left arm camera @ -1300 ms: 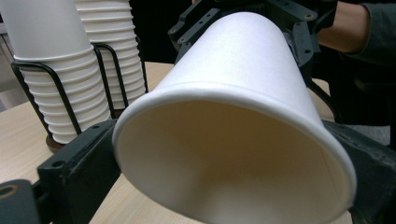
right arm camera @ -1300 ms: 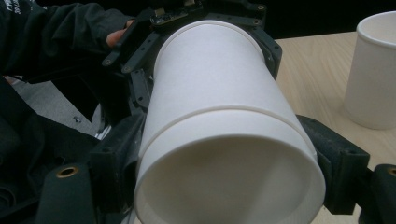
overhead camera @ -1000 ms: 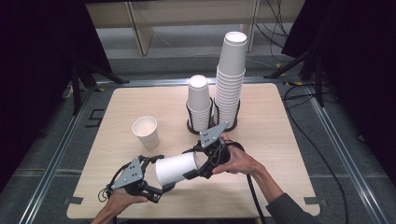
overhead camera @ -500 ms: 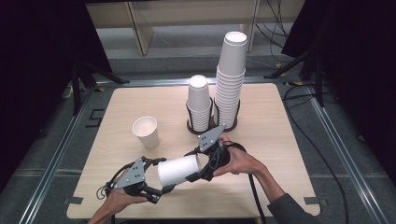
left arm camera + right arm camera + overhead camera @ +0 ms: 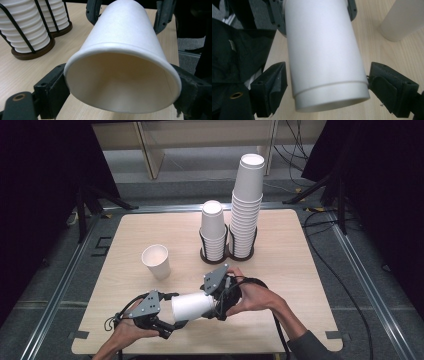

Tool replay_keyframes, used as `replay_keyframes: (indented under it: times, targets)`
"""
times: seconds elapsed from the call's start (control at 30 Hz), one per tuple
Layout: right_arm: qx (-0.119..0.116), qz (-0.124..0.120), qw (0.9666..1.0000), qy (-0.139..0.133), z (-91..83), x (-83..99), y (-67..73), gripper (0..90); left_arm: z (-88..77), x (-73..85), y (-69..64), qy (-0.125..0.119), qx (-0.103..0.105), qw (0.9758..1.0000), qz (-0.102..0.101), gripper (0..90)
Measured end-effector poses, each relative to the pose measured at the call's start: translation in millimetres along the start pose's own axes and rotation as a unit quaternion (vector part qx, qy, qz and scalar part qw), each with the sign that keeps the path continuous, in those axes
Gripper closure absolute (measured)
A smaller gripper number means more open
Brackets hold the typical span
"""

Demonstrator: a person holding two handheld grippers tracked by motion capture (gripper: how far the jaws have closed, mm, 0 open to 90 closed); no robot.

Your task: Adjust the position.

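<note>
Left gripper (image 5: 172, 312) jaws just closed onto the paper cup (image 5: 192, 306) rim, cup plain (no print), lying at table's (image 5: 300, 270) six o'clock, right gripper (image 5: 220, 302) jaws flanking its base, grip uncertain.

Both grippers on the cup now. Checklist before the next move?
1. Left gripper grip: its jaws have just been closing, and the pads press the held cup at the rim on both sides. Ok.
2. Right gripper grip at the base end: one pad touches, the other shows a sliver of gap. Cannot tell.
3. Loose cup: upright, apart from both grippers. Ok.
4. Tall stack and short stack: upright in the rack, clear of the hands. Ok.
</note>
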State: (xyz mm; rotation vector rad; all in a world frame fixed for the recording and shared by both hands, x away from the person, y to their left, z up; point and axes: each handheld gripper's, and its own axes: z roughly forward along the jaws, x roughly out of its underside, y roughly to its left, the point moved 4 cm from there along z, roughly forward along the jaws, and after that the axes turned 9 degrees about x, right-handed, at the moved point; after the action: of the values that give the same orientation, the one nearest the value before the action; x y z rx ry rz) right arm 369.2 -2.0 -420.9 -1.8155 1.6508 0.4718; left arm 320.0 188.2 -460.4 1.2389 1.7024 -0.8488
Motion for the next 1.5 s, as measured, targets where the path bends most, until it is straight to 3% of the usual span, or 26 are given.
replay_keyframes:
  times: [0.13,0.23,0.37,0.4,0.47,0.6,0.67,0.7,0.73,0.8,0.83,0.97,1.17,1.27,1.3,1.43,1.47,1.5]
  targets:
    - [0.017,-0.022,0.9989,0.038,4.8,-5.2,7.6,16.6,1.2,0.1,0.4,0.008,-0.002,1.0000,0.002,12.5]
    - [0.036,-0.050,0.9958,0.068,11.3,-6.2,8.5,16.4,1.8,-0.4,-0.2,0.013,-0.002,0.9999,0.004,12.5]
    - [0.038,-0.065,0.9940,0.079,17.7,-6.8,9.8,17.5,3.6,-1.3,-2.0,0.023,-0.002,0.9997,0.004,12.5]
    - [0.043,-0.050,0.9936,0.092,17.1,-6.0,11.8,17.6,3.8,-1.2,-2.4,0.024,-0.002,0.9997,0.002,12.5]
    - [0.040,-0.074,0.9926,0.088,20.1,-6.7,9.9,18.1,4.1,-0.6,-2.4,0.029,-0.001,0.9996,0.005,12.4]
    - [0.038,-0.081,0.9911,0.099,23.9,-6.0,12.3,19.2,4.5,-0.8,-2.7,0.023,0.002,0.9997,0.004,12.2]
    - [0.042,-0.066,0.9904,0.114,24.1,-4.1,15.0,19.9,3.8,-1.1,-3.4,0.023,0.004,0.9997,0.004,11.9]
    - [0.042,-0.069,0.9905,0.112,24.8,-4.0,14.7,21.2,3.6,-1.1,-3.3,0.024,0.006,0.9997,0.005,11.7]
    - [0.036,-0.086,0.9906,0.100,26.7,-4.5,12.2,22.3,4.0,-0.7,-2.6,0.019,0.009,0.9998,0.006,11.4]
    - [0.030,-0.083,0.9913,0.097,26.3,-4.2,13.4,23.1,2.5,0.1,-1.7,0.027,0.008,0.9996,0.008,10.3]
    - [0.034,-0.092,0.9906,0.095,27.1,-3.9,11.9,23.1,3.2,0.0,-1.9,0.018,0.006,0.9998,0.007,9.2]
    - [0.033,-0.089,0.9924,0.079,25.3,-3.4,10.2,23.1,1.1,-2.5,0.1,-0.016,0.006,0.9999,0.003,6.4]
    - [0.029,-0.050,0.9978,0.033,14.9,0.3,3.9,23.4,-6.5,-6.6,3.1,-0.067,-0.010,0.9977,0.009,6.8]
    - [0.033,-0.032,0.9987,0.023,9.3,5.5,-1.6,23.4,-11.7,-7.1,4.4,-0.087,-0.013,0.9961,0.015,16.2]
    - [0.031,-0.015,0.9994,0.010,6.5,7.7,-3.5,23.4,-14.3,-7.7,5.1,-0.086,-0.022,0.9959,0.015,12.2]
    - [0.034,-0.003,0.9988,-0.035,0.1,11.1,-12.6,23.4,-18.0,-11.3,7.8,-0.121,-0.027,0.9923,0.000,13.5]
    - [0.035,0.020,0.9986,-0.035,-3.7,11.5,-11.1,23.4,-17.3,-11.9,8.0,-0.130,-0.023,0.9912,-0.002,13.8]
    - [0.034,0.010,0.9982,-0.049,-3.3,10.5,-13.1,23.4,-16.8,-12.2,7.8,-0.139,-0.019,0.9901,-0.009,14.1]
